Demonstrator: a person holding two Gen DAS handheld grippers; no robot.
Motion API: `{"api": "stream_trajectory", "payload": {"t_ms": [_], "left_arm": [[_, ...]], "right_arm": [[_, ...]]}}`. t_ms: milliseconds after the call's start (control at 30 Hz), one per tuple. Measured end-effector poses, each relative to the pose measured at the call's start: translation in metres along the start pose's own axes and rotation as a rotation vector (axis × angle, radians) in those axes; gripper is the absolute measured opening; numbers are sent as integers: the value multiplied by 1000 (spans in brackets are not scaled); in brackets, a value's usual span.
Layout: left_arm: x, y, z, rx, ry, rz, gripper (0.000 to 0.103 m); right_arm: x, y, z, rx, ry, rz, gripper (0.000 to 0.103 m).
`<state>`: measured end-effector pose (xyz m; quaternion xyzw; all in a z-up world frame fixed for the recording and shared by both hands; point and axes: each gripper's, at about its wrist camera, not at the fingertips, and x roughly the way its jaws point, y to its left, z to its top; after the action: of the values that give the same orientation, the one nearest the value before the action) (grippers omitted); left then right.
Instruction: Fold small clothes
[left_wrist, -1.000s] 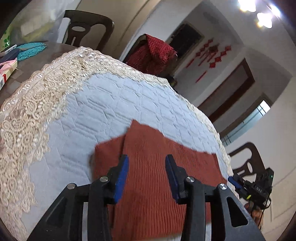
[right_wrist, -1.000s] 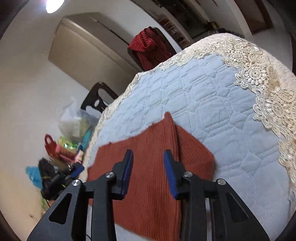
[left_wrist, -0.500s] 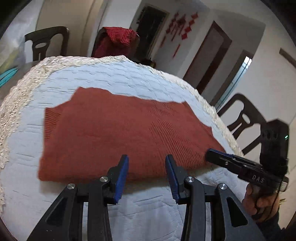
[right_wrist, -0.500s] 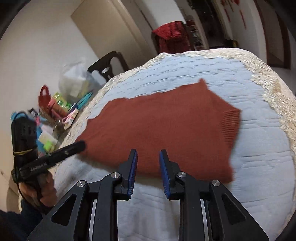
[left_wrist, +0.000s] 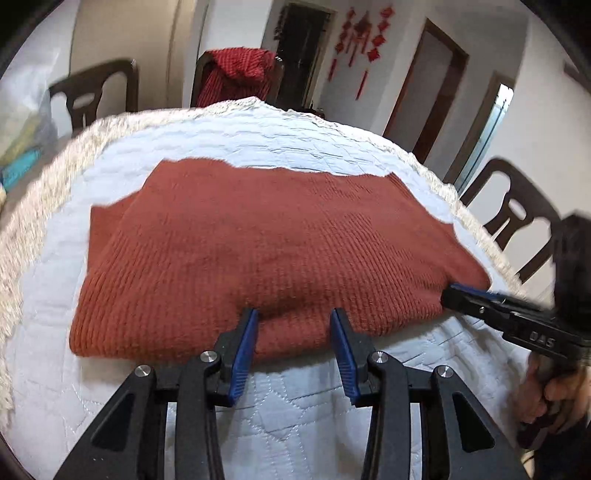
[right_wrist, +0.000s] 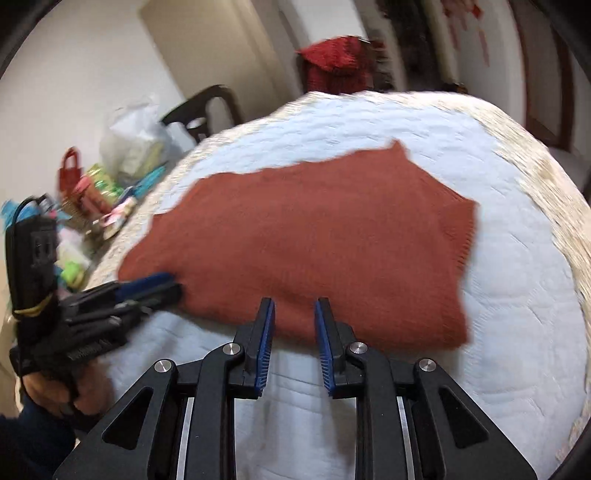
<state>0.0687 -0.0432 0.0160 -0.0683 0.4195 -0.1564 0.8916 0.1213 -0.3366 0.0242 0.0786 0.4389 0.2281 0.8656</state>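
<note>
Blue-padded jaws of the left gripper (left_wrist: 293, 334) stand apart at the near edge of the rust sweater (left_wrist: 273, 251); the right gripper (right_wrist: 294, 325) is likewise apart, nothing clamped. The sweater lies folded flat mid-quilt (left_wrist: 295, 410). A shallow pinch would probably catch only the top layer and undo the fold. Bare quilt surrounds it; the lace border (right_wrist: 554, 192) lies close on the right.

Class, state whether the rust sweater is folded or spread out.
Folded: the rust sweater lies as a compact doubled rectangle, a lower layer showing at one end.
</note>
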Motion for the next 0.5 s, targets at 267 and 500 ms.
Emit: {"api": "stream_trajectory", "payload": {"t_ms": [267,500], "left_arm": [[-21,46,-3,-98,-56,140,43],[-35,68,-6,-168,-99,111,41]], "right_arm": [[-22,-40,-2,162,-53,33,21],[-33,-54,-4,226,-81,55,10]]}}
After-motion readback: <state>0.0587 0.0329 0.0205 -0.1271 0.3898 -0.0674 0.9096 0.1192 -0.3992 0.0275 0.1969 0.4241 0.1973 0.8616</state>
